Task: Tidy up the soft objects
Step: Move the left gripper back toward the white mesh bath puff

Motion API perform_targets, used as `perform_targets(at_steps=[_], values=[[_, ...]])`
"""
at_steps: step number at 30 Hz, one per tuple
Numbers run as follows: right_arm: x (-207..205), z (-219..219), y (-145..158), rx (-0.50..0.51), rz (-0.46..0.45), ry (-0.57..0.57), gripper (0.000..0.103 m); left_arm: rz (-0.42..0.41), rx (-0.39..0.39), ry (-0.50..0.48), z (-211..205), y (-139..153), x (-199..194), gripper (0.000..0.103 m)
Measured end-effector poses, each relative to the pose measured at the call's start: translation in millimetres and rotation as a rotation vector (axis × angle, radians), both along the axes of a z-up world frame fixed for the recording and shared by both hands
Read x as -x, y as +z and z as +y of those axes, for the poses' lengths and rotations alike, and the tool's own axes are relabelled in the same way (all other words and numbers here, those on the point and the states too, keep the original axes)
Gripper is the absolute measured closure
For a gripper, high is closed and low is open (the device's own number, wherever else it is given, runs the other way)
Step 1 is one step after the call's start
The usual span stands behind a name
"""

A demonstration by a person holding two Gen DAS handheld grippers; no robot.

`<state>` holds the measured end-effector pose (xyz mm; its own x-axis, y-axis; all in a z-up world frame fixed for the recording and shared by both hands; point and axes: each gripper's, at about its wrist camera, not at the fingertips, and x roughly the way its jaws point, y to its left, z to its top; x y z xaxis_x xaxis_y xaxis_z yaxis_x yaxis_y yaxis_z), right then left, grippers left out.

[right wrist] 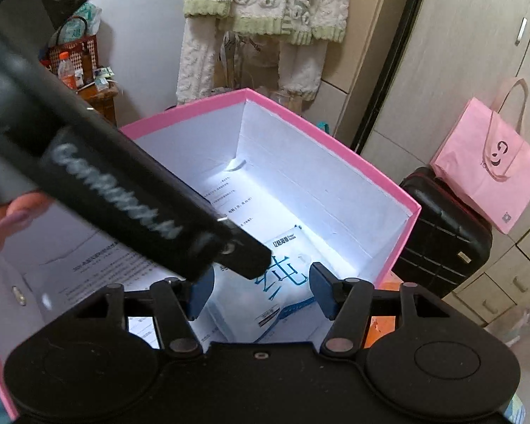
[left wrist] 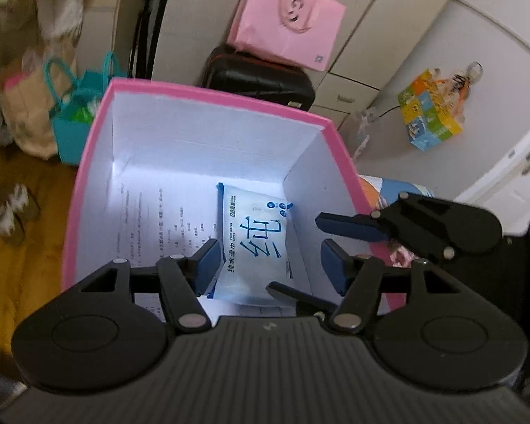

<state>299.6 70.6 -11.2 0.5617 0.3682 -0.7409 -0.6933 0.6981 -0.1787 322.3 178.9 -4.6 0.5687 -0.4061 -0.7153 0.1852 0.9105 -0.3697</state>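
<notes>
At the centre of both views stands a pink box (left wrist: 92, 162) with white inner walls, its top uncovered, and on its floor lies a white-and-blue wet-wipe pack (left wrist: 254, 243) with large blue characters, resting on a printed paper sheet (left wrist: 152, 219) toward the box's right wall in the left wrist view. Low in that frame, the left gripper (left wrist: 270, 265) hangs above the box with its jaws spread wide, one blue pad on either side of the pack and gripping nothing; whether the pads touch the pack cannot be told. At the right edge of the same frame, the right gripper (left wrist: 323, 235) reaches in over the box's rim. From the right wrist view its jaws are likewise released and empty over the pack (right wrist: 282, 282), while the left tool's black body crosses the upper left of that frame. Beyond the box, a pink tote bag (left wrist: 286, 21) rests on a black suitcase (left wrist: 258, 77), and fluffy white-green clothing (right wrist: 265, 3) hangs at the upper middle of the right wrist view.
</notes>
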Motion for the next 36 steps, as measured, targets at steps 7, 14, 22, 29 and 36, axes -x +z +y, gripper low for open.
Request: perform_targets(at_steps=[7, 14, 22, 29, 36], values=[[29.8, -17.9, 24.4, -0.035, -0.012, 0.002, 0.038, -0.109, -0.067, -0.021, -1.9, 38.3, 43.6, 0.041], [64.3, -48.6, 52.0, -0.065, -0.025, -0.004, 0.038, -0.163, -0.116, -0.059, -15.4, 67.4, 89.0, 0.041], [97.4, -106.7, 83.4, -0.115, -0.019, -0.046, 0.038, -0.237, -0.183, -0.127, -47.3, 94.6, 142.1, 0.041], [121.6, -162.9, 95.3, -0.149, -0.026, -0.111, 0.038, -0.280, -0.242, -0.202, -85.4, 102.8, 179.8, 0.041], [150.5, -208.6, 90.2, -0.161, -0.046, -0.162, 0.038, -0.293, -0.282, -0.306, -129.2, 97.2, 201.7, 0.040]])
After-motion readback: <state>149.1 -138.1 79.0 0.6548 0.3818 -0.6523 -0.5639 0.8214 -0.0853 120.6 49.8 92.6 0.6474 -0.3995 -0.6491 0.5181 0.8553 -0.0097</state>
